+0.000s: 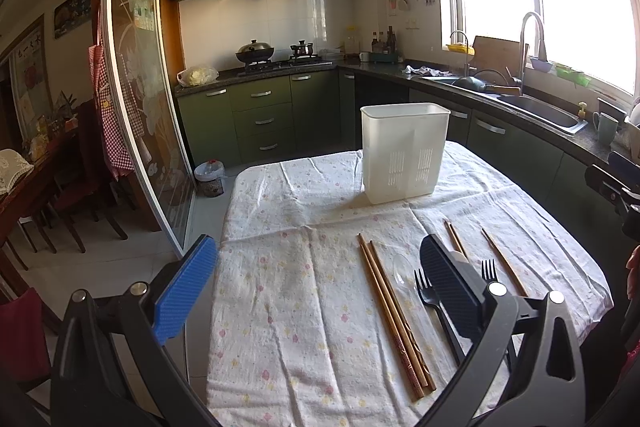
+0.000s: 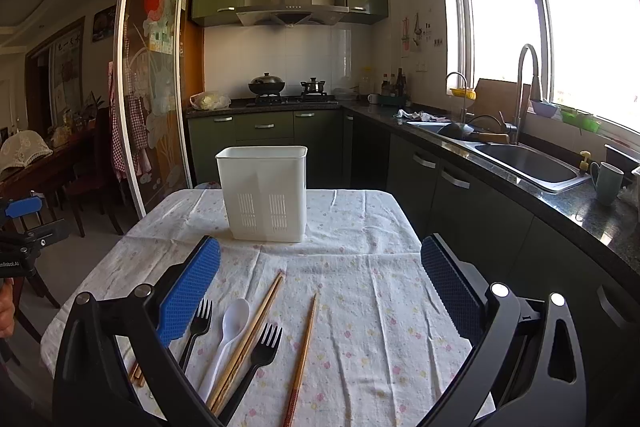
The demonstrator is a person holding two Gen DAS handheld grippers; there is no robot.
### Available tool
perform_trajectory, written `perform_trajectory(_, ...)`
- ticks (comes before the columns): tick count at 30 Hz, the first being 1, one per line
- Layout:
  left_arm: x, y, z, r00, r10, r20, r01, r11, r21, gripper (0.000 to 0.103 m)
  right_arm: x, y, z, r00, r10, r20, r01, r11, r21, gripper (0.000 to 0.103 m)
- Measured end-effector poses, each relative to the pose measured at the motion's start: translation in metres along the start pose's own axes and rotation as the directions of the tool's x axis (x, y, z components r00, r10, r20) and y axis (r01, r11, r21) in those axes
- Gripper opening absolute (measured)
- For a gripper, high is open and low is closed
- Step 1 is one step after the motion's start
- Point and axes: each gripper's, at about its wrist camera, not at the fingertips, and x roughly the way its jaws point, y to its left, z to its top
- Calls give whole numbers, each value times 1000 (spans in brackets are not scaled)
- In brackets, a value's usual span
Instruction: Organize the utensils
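While open — utensils (image 2: pixel 240 343) below hand-held gripper (image 2: pixel 320 291)

White holder (image 2: pixel 264 193) upright; chopsticks (image 2: pixel 248 339), forks (image 2: pixel 262 347), spoon (image 2: pixel 230 327) flat nearby.

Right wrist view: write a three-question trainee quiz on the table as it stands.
1. True or false: the white holder already has utensils standing in it.
2. How many black forks lie on the cloth? A) one B) two C) three
3. Fill in: the white spoon lies between a fork and a pair of ____.

Key: 1 false, nothing shows above its rim; 2 B, the second fork lies further right; 3 chopsticks.
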Motion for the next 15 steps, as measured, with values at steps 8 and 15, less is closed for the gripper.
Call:
perform_trajectory(8,1,1,0,1000,3,-3,-3,1000,-3,97,1,0,-1,1000,4,-7,-4,1000,-1,99)
perform_trajectory(15,1,0,0,1000,3,-2,-3,1000,-2,97,2,1,-1,1000,5,-8,-5,1000,-2,99)
